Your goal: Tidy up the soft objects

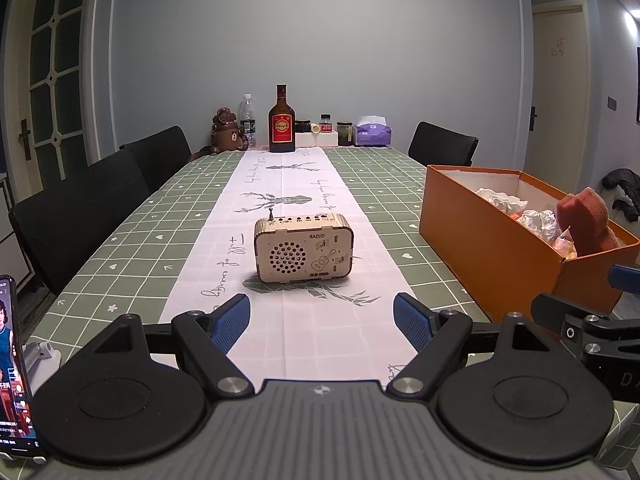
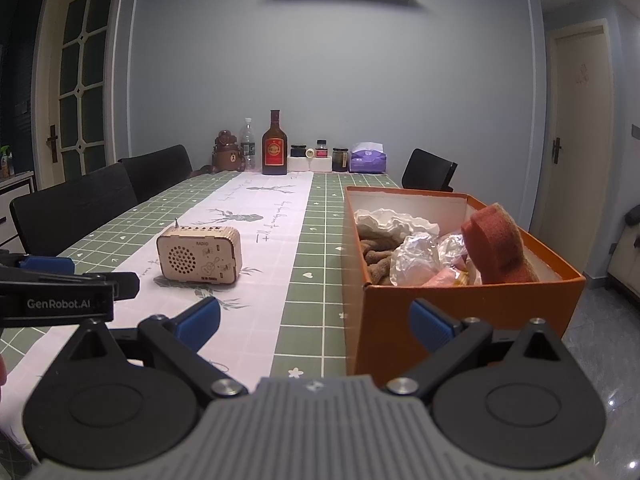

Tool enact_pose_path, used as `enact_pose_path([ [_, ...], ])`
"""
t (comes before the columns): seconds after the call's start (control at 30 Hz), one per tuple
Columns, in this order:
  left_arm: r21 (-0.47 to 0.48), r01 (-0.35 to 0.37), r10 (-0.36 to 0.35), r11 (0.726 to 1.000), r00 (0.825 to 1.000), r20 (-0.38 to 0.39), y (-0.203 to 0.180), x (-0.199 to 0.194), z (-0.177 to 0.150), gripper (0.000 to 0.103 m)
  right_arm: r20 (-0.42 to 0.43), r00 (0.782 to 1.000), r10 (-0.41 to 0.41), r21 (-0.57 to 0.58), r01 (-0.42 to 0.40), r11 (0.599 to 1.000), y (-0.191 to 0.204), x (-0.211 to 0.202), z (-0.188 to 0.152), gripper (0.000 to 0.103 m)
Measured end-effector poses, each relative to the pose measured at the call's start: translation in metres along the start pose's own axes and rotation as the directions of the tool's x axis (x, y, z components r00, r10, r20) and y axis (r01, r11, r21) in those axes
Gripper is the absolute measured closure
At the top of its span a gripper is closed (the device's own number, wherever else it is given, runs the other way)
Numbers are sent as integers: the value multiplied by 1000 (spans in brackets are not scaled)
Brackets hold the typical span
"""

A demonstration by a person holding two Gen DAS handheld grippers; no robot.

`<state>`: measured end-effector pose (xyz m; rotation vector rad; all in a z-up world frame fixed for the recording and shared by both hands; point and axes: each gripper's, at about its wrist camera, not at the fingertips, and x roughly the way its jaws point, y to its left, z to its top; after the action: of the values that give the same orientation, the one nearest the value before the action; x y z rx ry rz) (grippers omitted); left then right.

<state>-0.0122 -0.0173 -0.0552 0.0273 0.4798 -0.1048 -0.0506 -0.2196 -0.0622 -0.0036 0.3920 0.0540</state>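
Both grippers hover low over the near end of the table [image 1: 120, 216], jaws spread wide, nothing between them. Left gripper [image 1: 322, 320] points down the white runner; the wooden radio [image 1: 304, 249] sits straight ahead of its fingers, apart from them. Right gripper [image 2: 316, 320] sits just beside the left one, its right finger in front of the near wall of the orange box [image 2: 460, 312].

Soft things are all inside the box, well clear of both sets of jaws: red-brown sponge [image 2: 496, 244] standing up at the near right corner and poking above the rim, brown cloth [image 2: 376, 256] on the left side, white crumpled paper [image 2: 392, 220] toward the back, crinkled foil or plastic wrap [image 2: 416, 256] in the middle. Something pinkish under the wrap, can't tell what.

Bottle [image 1: 282, 120] stands at the far end of the table, tissue pack [image 1: 374, 130] further right. Phone [image 1: 12, 364] at left edge of left view.
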Motion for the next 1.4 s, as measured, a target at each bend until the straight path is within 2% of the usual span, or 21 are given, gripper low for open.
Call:
enact_pose_path([
  [1.4,5,6,-6,1000,1000,-1,-1,1,-3,8,-49,999,12,-4,-12,1000,3,8,-3,4],
])
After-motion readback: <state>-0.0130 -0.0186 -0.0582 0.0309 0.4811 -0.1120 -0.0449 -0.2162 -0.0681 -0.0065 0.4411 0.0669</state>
